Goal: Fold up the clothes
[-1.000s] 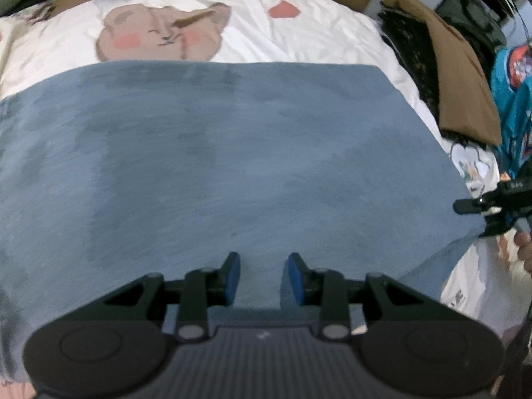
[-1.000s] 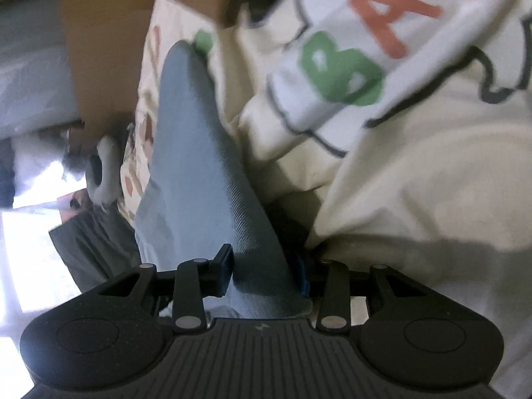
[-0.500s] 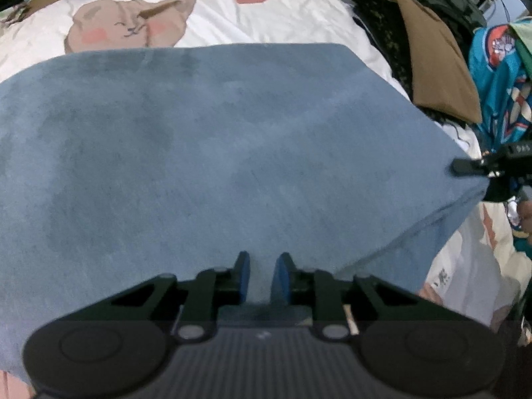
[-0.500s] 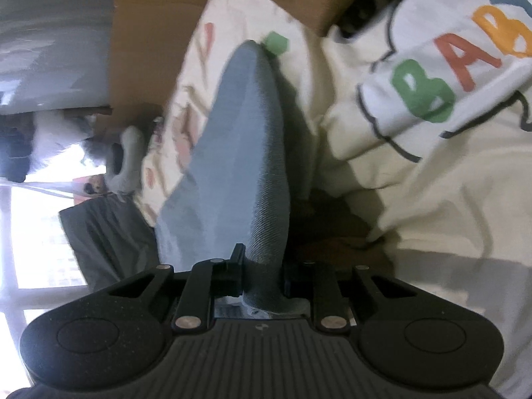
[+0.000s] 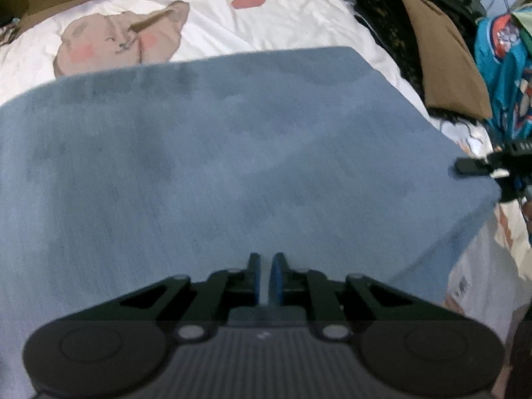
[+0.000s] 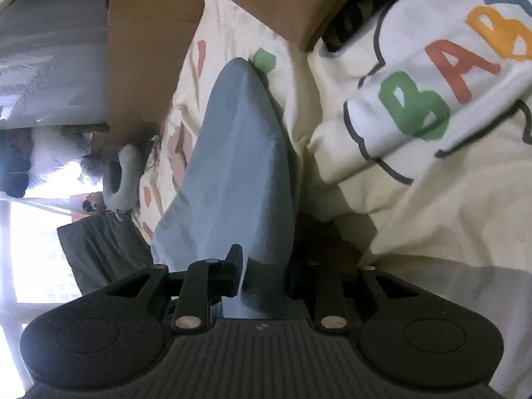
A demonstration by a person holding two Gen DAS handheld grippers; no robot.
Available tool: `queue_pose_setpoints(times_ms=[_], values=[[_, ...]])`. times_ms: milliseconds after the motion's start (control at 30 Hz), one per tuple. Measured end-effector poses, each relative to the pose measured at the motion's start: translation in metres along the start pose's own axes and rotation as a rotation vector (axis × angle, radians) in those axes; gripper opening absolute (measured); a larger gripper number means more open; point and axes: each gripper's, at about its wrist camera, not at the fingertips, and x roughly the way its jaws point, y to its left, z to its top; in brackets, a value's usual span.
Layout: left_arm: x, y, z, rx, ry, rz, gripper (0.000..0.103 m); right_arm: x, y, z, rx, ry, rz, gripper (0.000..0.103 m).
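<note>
Blue cloth (image 5: 232, 153) spread over bed (image 5: 292, 13), near edge pinched in closing left gripper (image 5: 265, 277), near-right corner bunched between opening right gripper (image 6: 264, 274) jaws; best lifted level, taut, toward far edge, corners matched.

Bed in cartoon-print sheet (image 5: 206, 30) — bright window (image 6: 36, 252) — cardboard box (image 6: 146, 50) beside

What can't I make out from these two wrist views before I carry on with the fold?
- Left wrist view: the blue cloth's near edge sits under the left gripper, whose jaws are closing on it; the left side is cut off by the frame.
- Left wrist view: the right gripper is cut off at the right edge.
- Right wrist view: the right gripper's far pad is behind the cloth as its jaws open.
</note>
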Motion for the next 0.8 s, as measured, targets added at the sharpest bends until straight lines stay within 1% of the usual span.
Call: queue_pose_setpoints(times_ms=[233, 367, 467, 567, 667, 800], values=[[0.010, 0.019, 0.035, -0.035, -0.027, 0.024, 0.007, 0.007, -0.002, 0.008, -0.017, 0.008, 0.001, 0.028], [0.016, 0.020, 0.053, -0.043, -0.052, 0.082, 0.005, 0.012, 0.001, 0.014, -0.045, 0.009, -0.026, 0.028], [0.019, 0.022, 0.064, -0.049, -0.071, 0.098, 0.005, 0.016, 0.005, 0.019, -0.065, 0.013, -0.025, 0.028], [0.023, 0.025, 0.081, -0.051, -0.090, 0.117, 0.002, 0.021, 0.009, 0.024, -0.088, 0.015, -0.028, 0.028], [0.027, 0.031, 0.094, -0.054, -0.107, 0.159, 0.002, 0.024, 0.011, 0.027, -0.103, 0.008, -0.054, 0.027], [0.030, 0.034, 0.107, -0.056, -0.117, 0.206, 0.002, 0.028, 0.015, 0.030, -0.114, 0.004, -0.059, 0.027]])
